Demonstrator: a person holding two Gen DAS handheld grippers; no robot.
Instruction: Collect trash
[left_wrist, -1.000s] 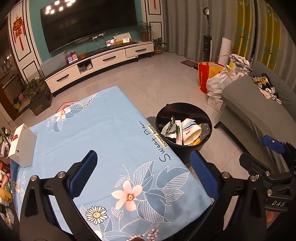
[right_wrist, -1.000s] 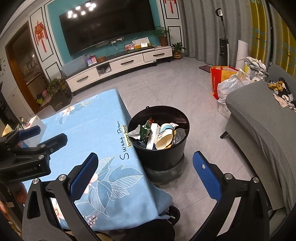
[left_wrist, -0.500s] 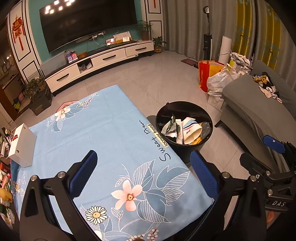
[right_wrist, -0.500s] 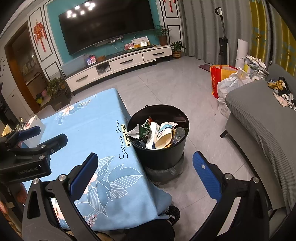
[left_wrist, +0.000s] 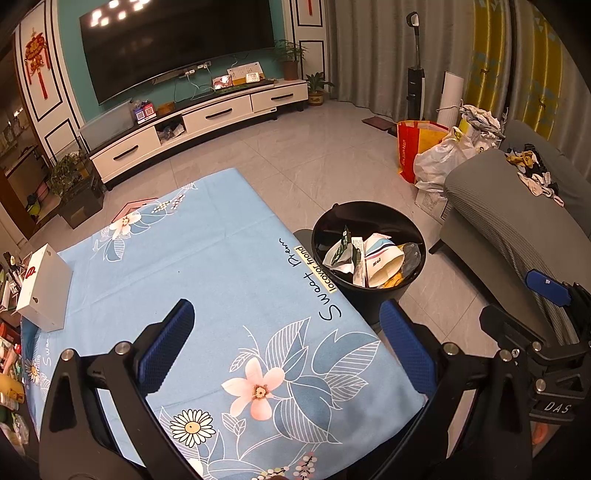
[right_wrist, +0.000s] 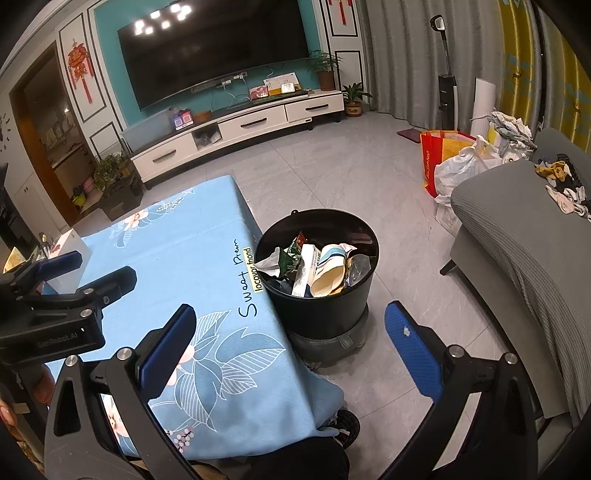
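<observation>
My fingers are released on both grippers, left (left_wrist: 286, 332) and right (right_wrist: 288, 332), empty. Trash (right_wrist: 317, 267) fills the bin (right_wrist: 325, 314) beside the desk (left_wrist: 184, 258). Collecting looks finished; next I'd search for leftovers.

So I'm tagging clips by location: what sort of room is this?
Most likely a home living room: a large wall-mounted TV above a low white media cabinet, a grey sofa, and a cloth-covered table beside a full trash bin.
</observation>
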